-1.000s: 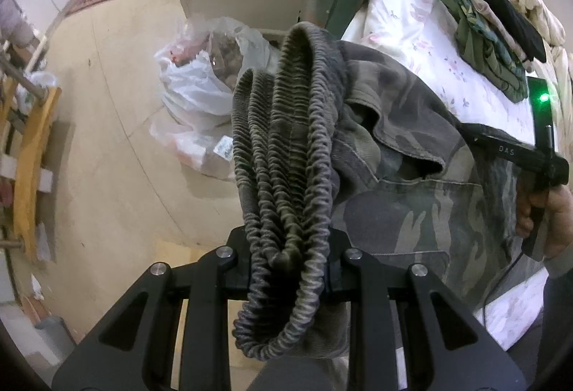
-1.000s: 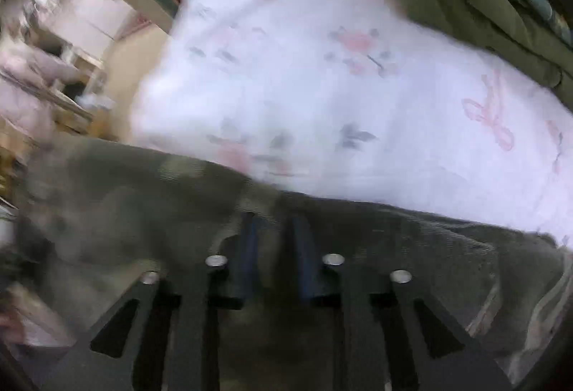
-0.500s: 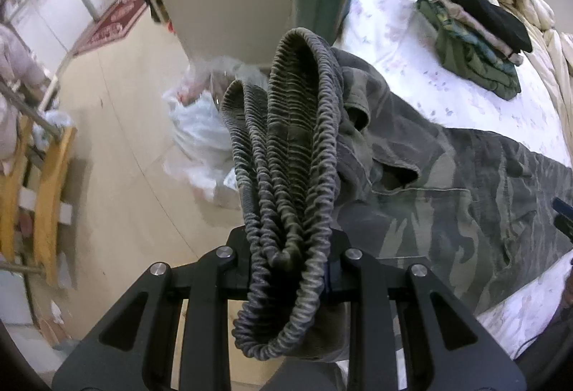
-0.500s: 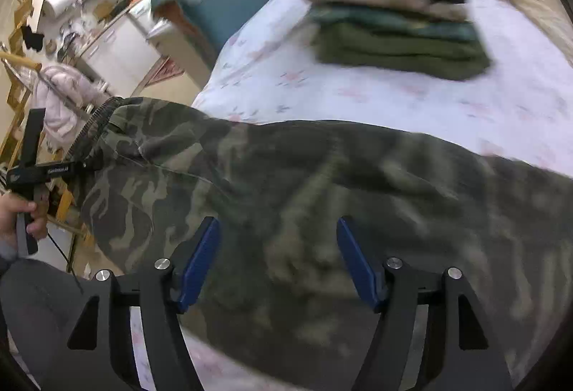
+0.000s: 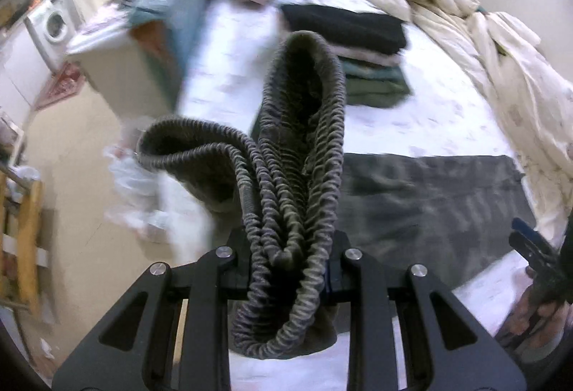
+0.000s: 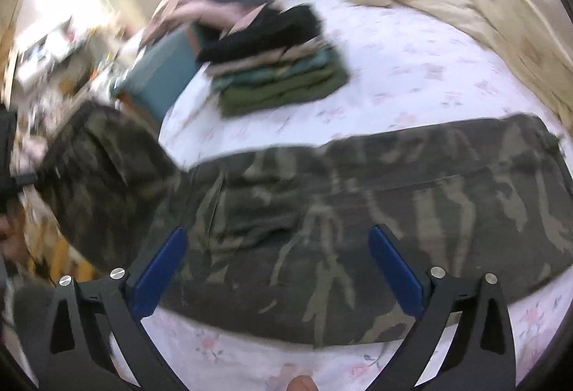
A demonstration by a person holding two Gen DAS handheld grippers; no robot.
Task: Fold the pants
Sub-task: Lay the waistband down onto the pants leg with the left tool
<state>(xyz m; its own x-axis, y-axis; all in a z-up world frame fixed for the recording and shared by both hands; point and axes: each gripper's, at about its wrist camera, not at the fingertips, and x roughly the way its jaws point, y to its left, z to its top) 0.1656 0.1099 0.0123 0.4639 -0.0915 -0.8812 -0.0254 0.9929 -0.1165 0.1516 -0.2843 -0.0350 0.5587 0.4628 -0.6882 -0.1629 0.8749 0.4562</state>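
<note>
One camouflage pants (image 6: 358, 204) waistband (image 5: 297, 197) bunched, ribbed.

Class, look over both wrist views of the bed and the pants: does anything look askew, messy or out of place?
Yes. The camouflage pants lie flat only partway: their elastic waistband is bunched in the left hand-held gripper, lifted off the floral bedsheet. A cream duvet lies crumpled at the far side, unlike the neat stack of folded clothes.

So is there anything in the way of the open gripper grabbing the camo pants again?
Nothing visible is. The right gripper hangs open right above the camo pants lying on the bed sheet. The stack of folded clothes sits farther back, off to the side. The left gripper holds the waistband.
</note>
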